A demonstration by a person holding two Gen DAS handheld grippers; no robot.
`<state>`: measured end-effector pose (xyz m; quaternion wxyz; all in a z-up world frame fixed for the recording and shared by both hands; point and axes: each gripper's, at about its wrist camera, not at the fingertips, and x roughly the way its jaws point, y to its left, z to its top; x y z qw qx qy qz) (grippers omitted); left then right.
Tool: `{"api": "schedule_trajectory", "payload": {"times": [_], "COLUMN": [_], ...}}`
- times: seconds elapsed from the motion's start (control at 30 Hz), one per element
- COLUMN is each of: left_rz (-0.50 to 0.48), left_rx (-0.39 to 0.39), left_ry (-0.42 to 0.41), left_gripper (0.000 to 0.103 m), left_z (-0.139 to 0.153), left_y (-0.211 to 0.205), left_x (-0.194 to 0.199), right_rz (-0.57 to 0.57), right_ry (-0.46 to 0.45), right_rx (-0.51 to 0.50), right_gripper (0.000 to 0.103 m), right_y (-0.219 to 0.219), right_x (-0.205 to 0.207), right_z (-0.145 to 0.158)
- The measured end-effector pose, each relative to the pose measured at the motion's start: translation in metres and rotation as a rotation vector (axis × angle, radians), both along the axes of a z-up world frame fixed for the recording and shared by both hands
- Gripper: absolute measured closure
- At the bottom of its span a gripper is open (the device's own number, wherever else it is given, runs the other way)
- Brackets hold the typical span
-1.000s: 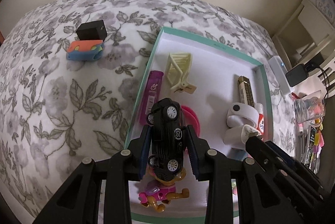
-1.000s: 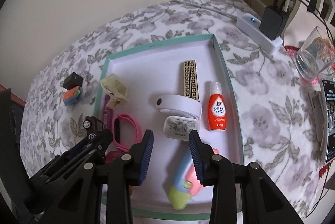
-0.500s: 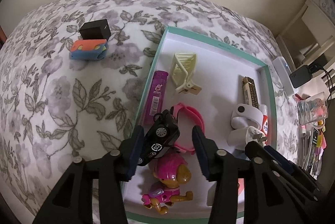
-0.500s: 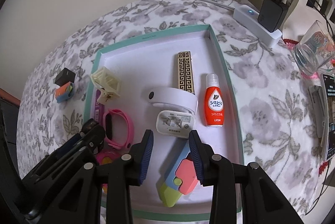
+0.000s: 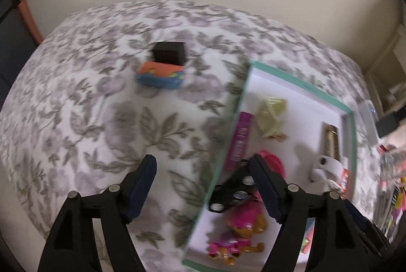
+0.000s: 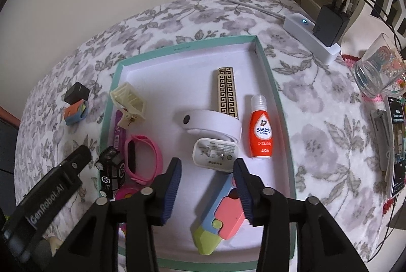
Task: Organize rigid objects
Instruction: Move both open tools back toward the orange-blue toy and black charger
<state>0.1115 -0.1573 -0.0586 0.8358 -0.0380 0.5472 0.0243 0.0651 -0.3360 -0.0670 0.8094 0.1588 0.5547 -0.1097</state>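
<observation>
Left gripper (image 5: 203,183): jaws spread wide, having just been opening; nothing between the pads, only floral cloth (image 5: 106,119) under the gap.
Toy car (image 6: 111,171): black, released, lying tilted against the tray's left wall, just outside the left gripper's right finger (image 5: 266,188).
Right gripper (image 6: 208,185): jaws parted, having just been opening; pads clear of the toy.
Pastel toy gun (image 6: 218,216): flat on the tray floor near its front edge, its muzzle reaching up into the gap between the right jaws, untouched.
Tray (image 6: 276,99): teal rim, white floor; holds the car, a pink band (image 6: 144,160) and a red bottle (image 6: 261,132).
Outside the tray: black cube (image 5: 168,52) touching a colourful block (image 5: 159,75), on the cloth off the tray's far-left corner.
</observation>
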Motion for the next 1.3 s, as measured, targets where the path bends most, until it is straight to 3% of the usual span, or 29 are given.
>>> {"api": "schedule_trajectory", "payload": {"times": [0.07,0.27,0.53,0.6,0.8,0.9,1.2,1.3], "left_rz": [0.034,0.124,0.192,0.205,0.217,0.24,0.314,0.331], "left_rx": [0.018,0.03,0.037,0.037,0.047,0.058,0.049,0.043], "left_ry": [0.016,0.084,0.118,0.123,0.138,0.148,0.158,0.157], "left_gripper": [0.022,0.02,0.019,0.019,0.019,0.019,0.018,0.006], "left_z": [-0.004,-0.018,-0.024,-0.025,-0.027,-0.03,-0.032,-0.031], "left_y": [0.008,0.026,0.038,0.041,0.043,0.046,0.061,0.065], "left_x": [0.002,0.003,0.003,0.003,0.003,0.004,0.003,0.003], "right_rz": [0.002,0.017,0.02,0.016,0.023,0.035,0.093,0.103], "right_ry": [-0.009,-0.031,-0.048,-0.052,-0.061,-0.073,-0.101,-0.108], "right_rx": [-0.005,-0.024,-0.032,-0.029,-0.036,-0.047,-0.079,-0.083], "right_gripper": [0.044,0.033,0.028,0.019,0.016,0.001,0.0,0.0], "right_y": [0.002,0.008,0.01,0.01,0.012,0.017,0.036,0.04], "right_x": [0.001,0.003,0.005,0.005,0.005,0.006,0.009,0.009], "right_z": [0.001,0.002,0.002,0.002,0.002,0.003,0.006,0.008]}}
